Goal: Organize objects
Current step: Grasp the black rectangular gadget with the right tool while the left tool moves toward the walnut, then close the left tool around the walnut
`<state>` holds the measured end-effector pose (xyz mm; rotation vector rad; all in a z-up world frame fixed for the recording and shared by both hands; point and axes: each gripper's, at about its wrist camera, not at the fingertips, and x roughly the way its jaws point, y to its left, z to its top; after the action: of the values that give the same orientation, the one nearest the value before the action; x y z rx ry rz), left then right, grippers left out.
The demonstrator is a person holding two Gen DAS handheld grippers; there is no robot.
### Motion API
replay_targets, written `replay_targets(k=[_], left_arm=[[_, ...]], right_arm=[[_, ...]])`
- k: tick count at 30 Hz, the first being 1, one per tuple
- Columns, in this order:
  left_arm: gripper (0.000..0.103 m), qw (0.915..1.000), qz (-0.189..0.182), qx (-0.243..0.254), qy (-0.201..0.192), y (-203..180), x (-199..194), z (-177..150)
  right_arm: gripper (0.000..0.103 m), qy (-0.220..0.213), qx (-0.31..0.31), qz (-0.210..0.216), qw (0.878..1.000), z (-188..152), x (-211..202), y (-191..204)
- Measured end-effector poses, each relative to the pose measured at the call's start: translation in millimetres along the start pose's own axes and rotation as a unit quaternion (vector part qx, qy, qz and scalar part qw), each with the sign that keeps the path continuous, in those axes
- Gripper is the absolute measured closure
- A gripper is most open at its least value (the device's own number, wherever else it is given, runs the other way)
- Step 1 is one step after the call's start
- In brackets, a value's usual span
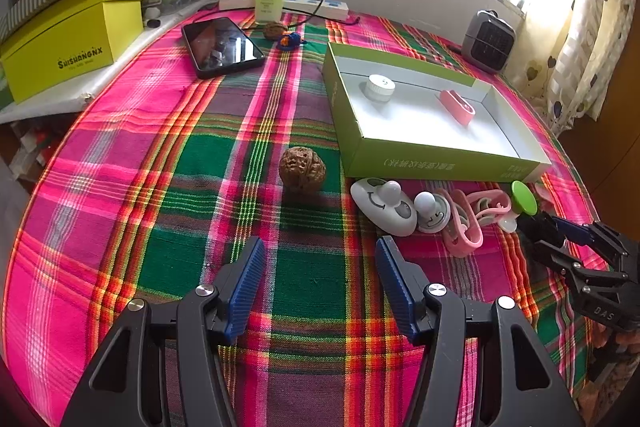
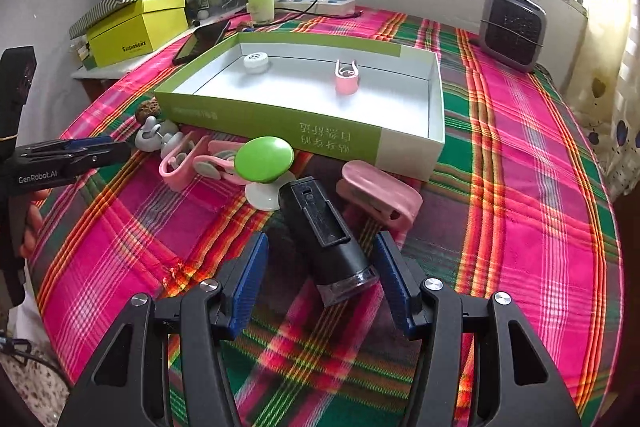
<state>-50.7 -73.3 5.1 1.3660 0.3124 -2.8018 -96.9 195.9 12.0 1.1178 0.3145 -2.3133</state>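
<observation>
My right gripper (image 2: 322,269) is spread wide with nothing pinched, and the black stamp (image 2: 324,239) lies on the plaid cloth (image 2: 520,187) between its fingers, long side slanting toward the green box (image 2: 256,115), while my left gripper (image 1: 320,271), also spread, is farther away.

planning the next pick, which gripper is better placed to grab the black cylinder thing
Right. The right gripper is open with the black cylinder lying between its fingers. The left gripper is open over bare cloth, nearest the walnut.
</observation>
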Motion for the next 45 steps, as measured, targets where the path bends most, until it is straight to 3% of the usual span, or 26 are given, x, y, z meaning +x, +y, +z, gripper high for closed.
replay_targets(k=[6, 8, 13, 16, 45], left_arm=[[0.046, 1.0000, 0.000, 0.000, 0.000, -0.3, 0.6, 1.2], [0.046, 1.0000, 0.000, 0.001, 0.000, -0.9, 1.2, 1.9], [0.046, 1.0000, 0.000, -0.003, -0.001, 1.8, 3.5, 9.3], [0.046, 1.0000, 0.003, -0.003, -0.001, 4.1, 5.1, 13.1], [0.050, 0.9998, 0.016, 0.011, -0.010, 12.7, 28.6, 41.9]], right_arm=[[0.048, 0.000, -0.002, 0.000, 1.000, -0.8, -0.6, 4.9], [0.059, -0.001, 0.001, -0.003, 1.000, -1.1, -1.1, 6.8], [0.065, -0.001, 0.012, -0.005, 1.000, -1.3, -1.5, 10.3], [0.074, -0.001, 0.020, -0.013, 1.000, -1.8, -1.9, 10.3], [0.074, -0.008, 0.075, 0.003, 0.997, -7.9, -7.4, 12.6]])
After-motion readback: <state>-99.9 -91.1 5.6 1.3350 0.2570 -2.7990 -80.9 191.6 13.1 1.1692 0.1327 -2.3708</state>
